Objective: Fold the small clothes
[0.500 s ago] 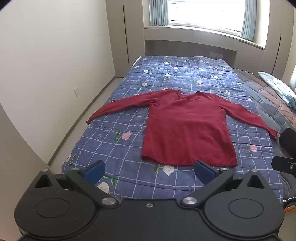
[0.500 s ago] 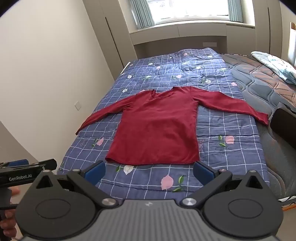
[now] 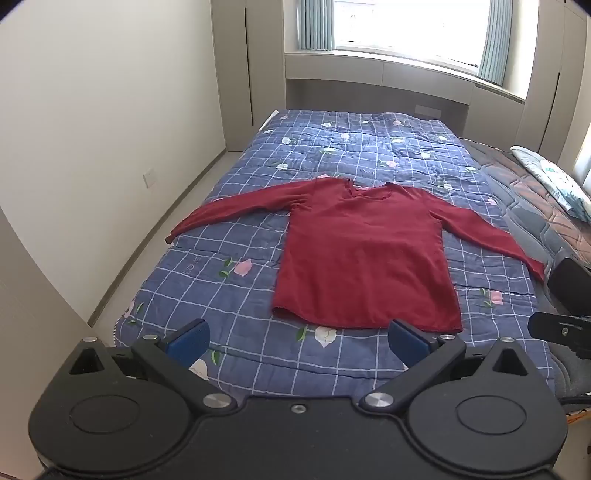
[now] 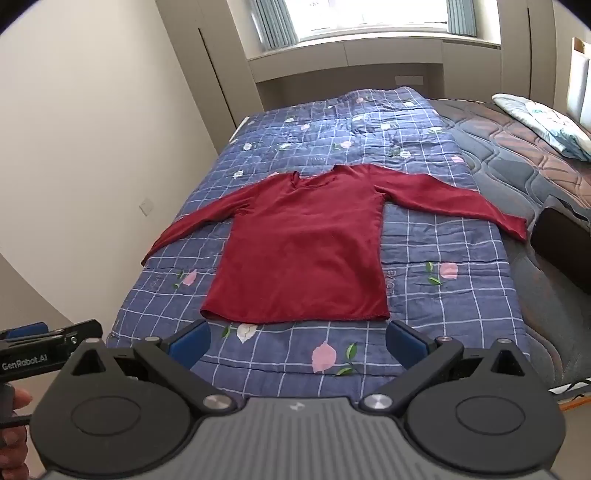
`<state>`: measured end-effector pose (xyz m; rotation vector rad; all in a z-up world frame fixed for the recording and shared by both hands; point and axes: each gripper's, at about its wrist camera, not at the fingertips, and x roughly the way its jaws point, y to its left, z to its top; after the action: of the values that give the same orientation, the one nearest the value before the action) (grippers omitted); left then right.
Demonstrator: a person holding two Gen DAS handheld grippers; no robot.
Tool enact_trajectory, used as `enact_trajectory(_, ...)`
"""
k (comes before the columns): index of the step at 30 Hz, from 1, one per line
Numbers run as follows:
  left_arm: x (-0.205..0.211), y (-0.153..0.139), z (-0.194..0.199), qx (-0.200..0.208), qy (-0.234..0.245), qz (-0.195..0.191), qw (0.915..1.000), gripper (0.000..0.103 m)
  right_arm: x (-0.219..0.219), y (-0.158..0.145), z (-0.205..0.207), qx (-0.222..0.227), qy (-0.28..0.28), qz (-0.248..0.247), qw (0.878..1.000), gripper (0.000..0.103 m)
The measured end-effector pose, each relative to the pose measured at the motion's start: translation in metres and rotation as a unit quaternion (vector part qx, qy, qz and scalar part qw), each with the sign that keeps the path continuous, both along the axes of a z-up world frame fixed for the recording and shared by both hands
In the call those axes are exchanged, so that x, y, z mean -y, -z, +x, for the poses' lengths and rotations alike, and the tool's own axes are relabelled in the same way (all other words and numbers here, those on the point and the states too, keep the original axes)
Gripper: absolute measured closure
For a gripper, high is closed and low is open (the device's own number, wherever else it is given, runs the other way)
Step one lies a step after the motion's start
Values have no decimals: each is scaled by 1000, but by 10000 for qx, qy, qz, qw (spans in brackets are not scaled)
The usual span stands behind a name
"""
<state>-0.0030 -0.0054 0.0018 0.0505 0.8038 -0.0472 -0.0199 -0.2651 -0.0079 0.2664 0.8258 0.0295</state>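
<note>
While both grippers gape, red shirt (image 3: 364, 258) lies flat.

A home bedroom is shown. The room is filled by a bed (image 3: 524, 236) on which a blue checked quilt (image 3: 229, 295) printed with flowers is spread, with a brown padded mattress left bare beside it. A patterned pillow (image 4: 543, 122) is laid at the far right of the mattress. Daylight is let in through a wide window (image 3: 406, 26) framed by blue-grey curtains (image 3: 314, 26), and a built-in ledge is set below it. Tall fitted wardrobe doors (image 3: 240, 74) are seen in the corner, and a wall socket (image 3: 150, 176) is fixed low on the plain cream wall (image 3: 92, 110). A red long-sleeved top (image 3: 365, 254) is laid flat on the quilt.
</note>
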Motion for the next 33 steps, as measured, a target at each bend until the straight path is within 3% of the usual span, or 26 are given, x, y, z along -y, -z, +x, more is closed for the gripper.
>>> enact_trajectory(33,1,-5,-3,1,-219,61,9997,1,2,7,12,-105,-92,109,9998,0)
